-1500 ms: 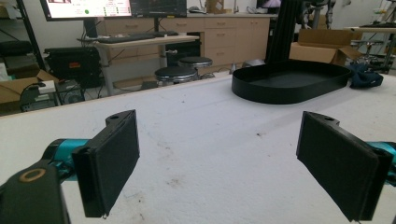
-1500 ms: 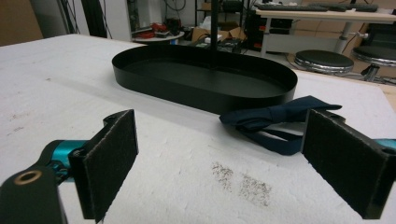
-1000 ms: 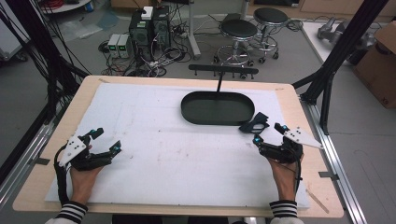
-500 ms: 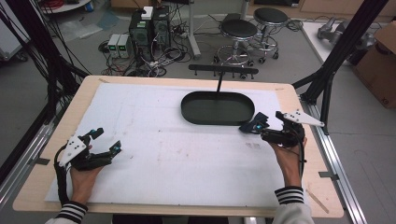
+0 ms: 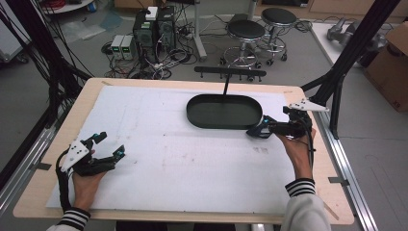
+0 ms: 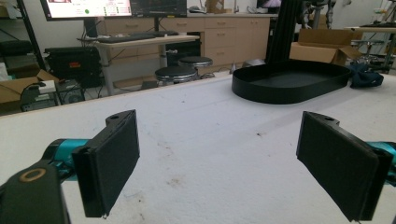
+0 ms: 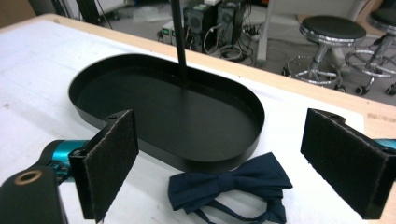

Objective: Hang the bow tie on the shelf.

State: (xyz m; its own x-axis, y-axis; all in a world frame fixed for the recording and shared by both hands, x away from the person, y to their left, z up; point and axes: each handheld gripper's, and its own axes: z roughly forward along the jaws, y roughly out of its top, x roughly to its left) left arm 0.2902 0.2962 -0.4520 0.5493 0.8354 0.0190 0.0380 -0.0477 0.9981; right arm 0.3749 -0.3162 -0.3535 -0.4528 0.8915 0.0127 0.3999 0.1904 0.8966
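White padding is covering the wooden table (image 5: 308, 96), with stools and computers behind. Nothing looks done yet: the navy bow tie (image 7: 233, 184) is lying at lower centre of the right gripper view, just beside the black oval tray (image 7: 98, 116), which is sitting empty. The right gripper (image 5: 256, 131) is hovering released over the tie; the left gripper (image 5: 109, 145) is resting released at lower left.

Before you, a navy bow tie (image 7: 233, 184) lies by a black oval tray (image 7: 163, 112) on the white-covered, pale-wood-edged surface (image 5: 192, 159), while your black tools, left (image 5: 107, 146) and right (image 5: 255, 131), show teal fittings and your cuffs black-and-white stripes.
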